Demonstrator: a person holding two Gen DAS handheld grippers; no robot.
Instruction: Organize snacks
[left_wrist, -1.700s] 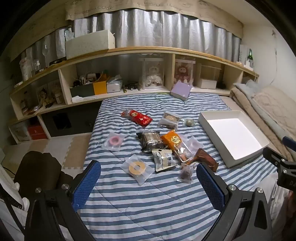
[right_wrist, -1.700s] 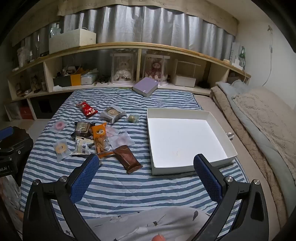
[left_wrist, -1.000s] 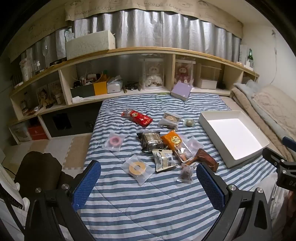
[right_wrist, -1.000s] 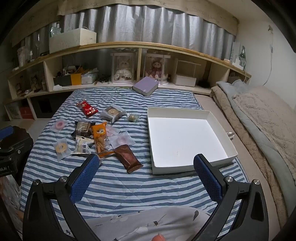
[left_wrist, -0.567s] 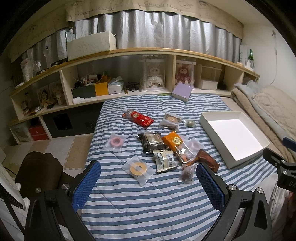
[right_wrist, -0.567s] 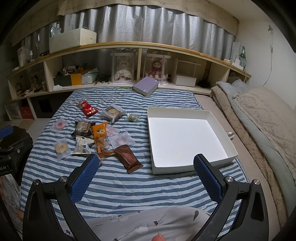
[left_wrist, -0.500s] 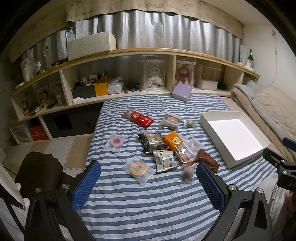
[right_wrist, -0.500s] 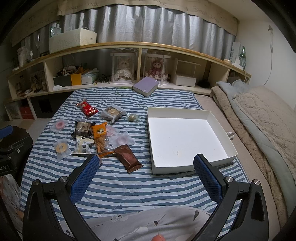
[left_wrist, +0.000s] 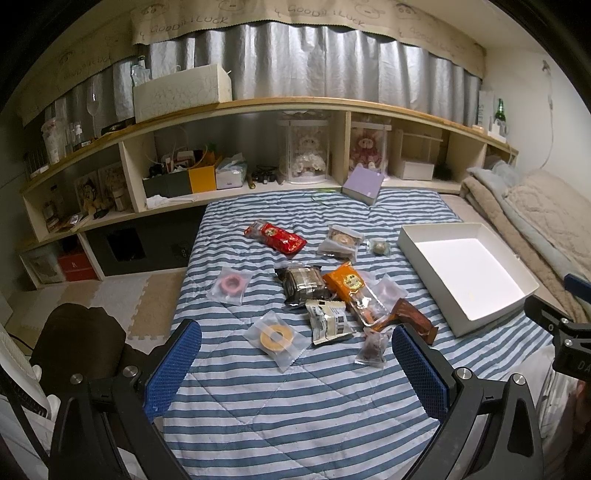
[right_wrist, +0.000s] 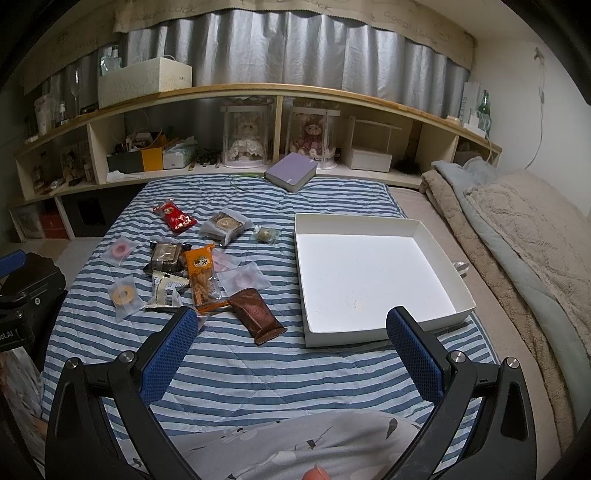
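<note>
Both grippers are held wide apart and empty above the near edge of the striped quilt (right_wrist: 258, 373): the left gripper (left_wrist: 295, 363) is aimed at the snacks, the right gripper (right_wrist: 288, 349) at the gap between the snacks and the white box (right_wrist: 373, 273). Nothing is gripped by either.

The task is judged not yet begun. The white box, set toward the right edge of the quilt, is seen bare inside, and every snack is left lying on the quilt's left and middle. Nearest the grippers, a brown packet (right_wrist: 256, 314) is laid just beside the box's near left corner, with a small dark sweet (left_wrist: 373, 345) close by. Beyond these an orange packet (right_wrist: 202, 275), a white barcoded packet (left_wrist: 328, 320), a dark wafer packet (left_wrist: 303, 285), a yellow ring biscuit (left_wrist: 275, 338) and a pink ring biscuit (left_wrist: 231, 283) are scattered, some overlapping. Farther toward the shelf edge a red packet (left_wrist: 276, 237), a round cake in clear wrap (left_wrist: 341, 240) and a small wrapped ball (left_wrist: 379, 246) are found. All of them remain to be moved.

Against the earlier frames, almost nothing is altered: the grippers are kept parted, the snacks and box are unmoved, and only a slight drift of the left view is noted.
</note>
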